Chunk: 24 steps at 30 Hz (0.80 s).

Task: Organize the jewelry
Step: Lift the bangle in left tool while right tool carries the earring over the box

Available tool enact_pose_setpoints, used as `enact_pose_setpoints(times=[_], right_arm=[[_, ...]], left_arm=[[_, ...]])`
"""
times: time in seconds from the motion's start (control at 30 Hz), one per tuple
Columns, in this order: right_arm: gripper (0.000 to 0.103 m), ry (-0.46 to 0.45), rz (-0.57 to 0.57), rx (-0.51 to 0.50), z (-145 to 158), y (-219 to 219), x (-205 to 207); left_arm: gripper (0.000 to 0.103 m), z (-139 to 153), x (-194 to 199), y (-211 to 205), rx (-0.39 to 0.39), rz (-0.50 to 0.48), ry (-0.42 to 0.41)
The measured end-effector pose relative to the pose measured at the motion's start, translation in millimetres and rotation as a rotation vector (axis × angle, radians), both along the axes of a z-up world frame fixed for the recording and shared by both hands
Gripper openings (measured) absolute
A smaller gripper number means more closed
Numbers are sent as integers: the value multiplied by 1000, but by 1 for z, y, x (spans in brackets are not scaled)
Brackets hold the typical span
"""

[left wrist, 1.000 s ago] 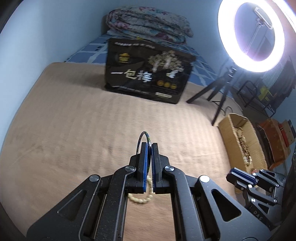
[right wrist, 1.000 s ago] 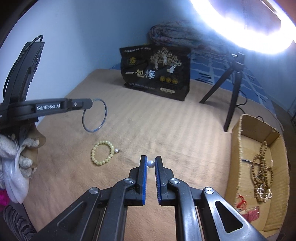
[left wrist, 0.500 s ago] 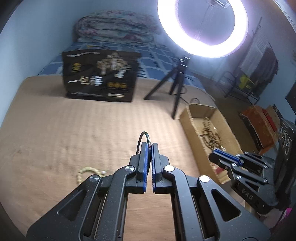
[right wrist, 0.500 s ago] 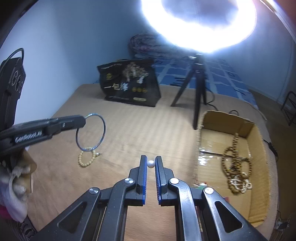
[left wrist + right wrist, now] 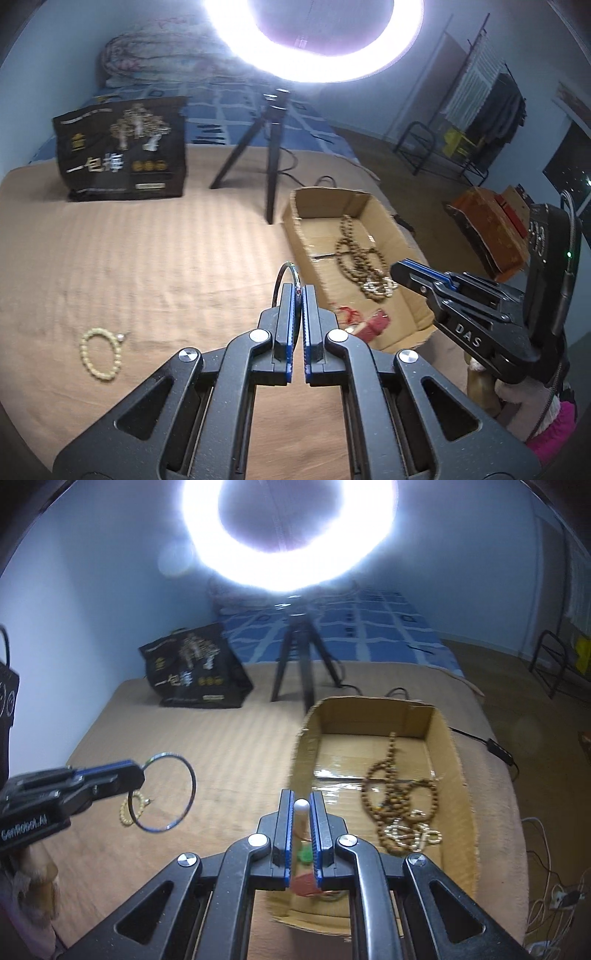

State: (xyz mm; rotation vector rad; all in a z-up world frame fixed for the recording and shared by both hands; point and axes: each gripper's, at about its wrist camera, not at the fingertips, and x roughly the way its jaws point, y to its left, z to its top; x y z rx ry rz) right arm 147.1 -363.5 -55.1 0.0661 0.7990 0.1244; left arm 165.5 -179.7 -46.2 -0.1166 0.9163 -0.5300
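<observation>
We carry 2 pieces toward the cardboard box [image 5: 448,794]. The left gripper [image 5: 298,295] pinches a thin metal bangle [image 5: 168,792], hanging over the bed [image 5: 147,258]; the right gripper [image 5: 301,805] pinches what looks like a pearl earring [image 5: 301,808], blurred, at the box's near wall. Clear the rim before either gripper lets go. The pale bead bracelet [image 5: 100,352] waits on the bed.

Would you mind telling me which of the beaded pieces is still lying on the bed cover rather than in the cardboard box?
The pale yellow bead bracelet: it lies alone on the tan cover, while the brown bead strands are piled inside the cardboard box.
</observation>
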Motion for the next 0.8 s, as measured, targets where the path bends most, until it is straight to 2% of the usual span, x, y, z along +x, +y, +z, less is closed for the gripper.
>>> enact_pose_setpoints(times=[0.4,0.8], right_arm=[[6,27,-51,28,-11,-39,1],[6,88,-67,36,-32,-60,2]], left_arm=[[1,-2,12,-61,3,-71,-9],[1,-20,39,-94,0,-92,13]])
